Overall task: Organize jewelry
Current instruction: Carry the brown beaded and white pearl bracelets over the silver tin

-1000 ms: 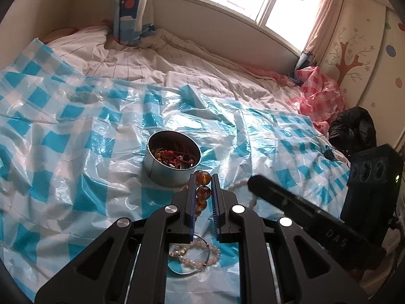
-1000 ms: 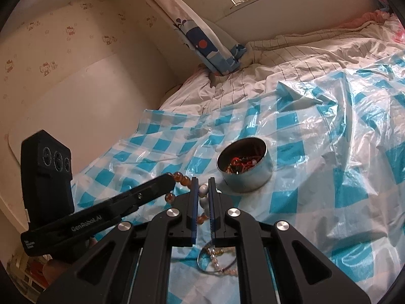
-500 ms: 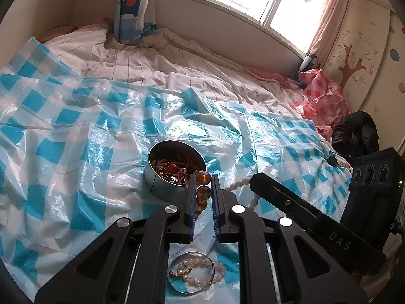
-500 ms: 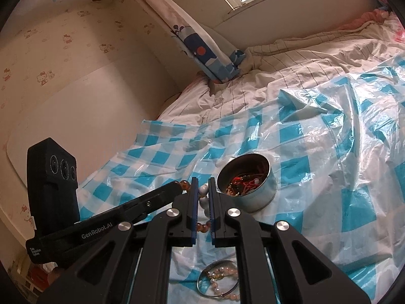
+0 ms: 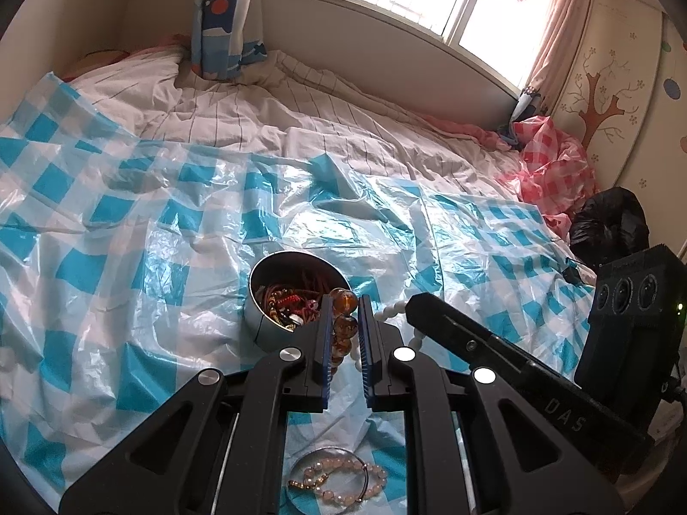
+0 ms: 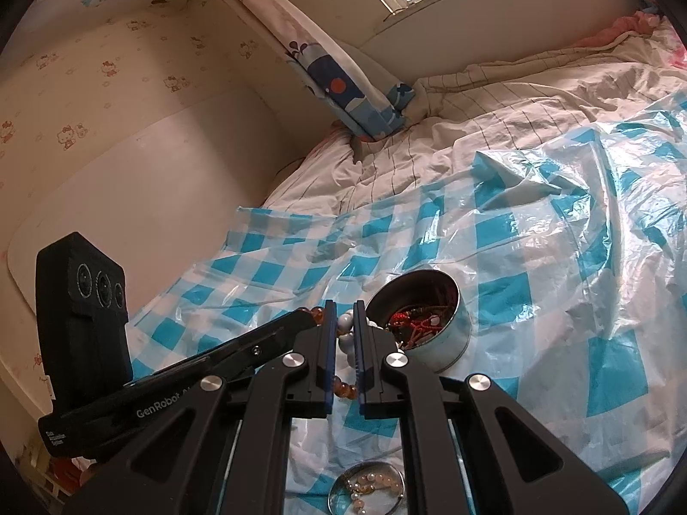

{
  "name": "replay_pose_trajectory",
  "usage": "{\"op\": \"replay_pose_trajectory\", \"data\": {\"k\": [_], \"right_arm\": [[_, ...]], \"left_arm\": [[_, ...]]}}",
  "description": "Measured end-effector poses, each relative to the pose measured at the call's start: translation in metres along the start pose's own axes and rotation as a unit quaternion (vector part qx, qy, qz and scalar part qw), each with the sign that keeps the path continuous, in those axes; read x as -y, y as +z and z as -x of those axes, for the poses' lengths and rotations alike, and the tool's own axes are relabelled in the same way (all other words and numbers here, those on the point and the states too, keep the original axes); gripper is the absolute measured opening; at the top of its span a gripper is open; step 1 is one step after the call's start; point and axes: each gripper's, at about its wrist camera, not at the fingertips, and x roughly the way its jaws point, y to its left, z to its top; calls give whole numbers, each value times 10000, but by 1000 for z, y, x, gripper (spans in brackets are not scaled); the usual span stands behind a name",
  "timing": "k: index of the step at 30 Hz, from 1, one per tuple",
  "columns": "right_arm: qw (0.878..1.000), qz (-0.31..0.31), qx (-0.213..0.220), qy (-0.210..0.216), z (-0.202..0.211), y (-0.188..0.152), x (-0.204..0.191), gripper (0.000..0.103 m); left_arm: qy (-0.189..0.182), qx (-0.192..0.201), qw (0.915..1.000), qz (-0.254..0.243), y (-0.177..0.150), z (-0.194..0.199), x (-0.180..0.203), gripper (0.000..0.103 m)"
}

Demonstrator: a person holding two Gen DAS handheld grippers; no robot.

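A round metal tin [image 5: 262, 317] holding red and mixed jewelry stands on the blue-checked plastic sheet [image 5: 129, 231]; it also shows in the right wrist view [image 6: 446, 343]. My left gripper [image 5: 343, 304] is shut on an amber bead bracelet [image 5: 344, 326], held in the air beside the tin's rim. My right gripper [image 6: 345, 311] is shut on a white bead bracelet [image 6: 348, 339], also beside the tin. The two gripper tips nearly meet. A metal lid [image 5: 330, 487] with a pale pink bead bracelet lies below them, and shows in the right wrist view [image 6: 365, 487].
The sheet covers a rumpled striped bed. A blue patterned pillow [image 5: 223, 17] leans at the headboard. A red-checked bundle [image 5: 554, 163] and a black bag [image 5: 609, 231] lie at the right edge. A wall [image 6: 129, 171] borders the bed's left.
Both grippers have risen and moved toward the tin with their bracelets, which are lifted higher off the sheet. The lid with the pink bracelet has stayed put.
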Motion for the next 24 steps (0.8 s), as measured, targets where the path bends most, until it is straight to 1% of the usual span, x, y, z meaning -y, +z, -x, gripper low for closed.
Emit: {"op": "replay_pose_trajectory", "data": {"k": [8,24], "right_arm": [[10000,31,-19,13,-7,2,-1,8],[10000,36,1,77,-22,15,0,9]], "left_arm": [[76,95,9999,-72,4,0,2,10],[50,151,9998,145,13,-13,-3,10]]}}
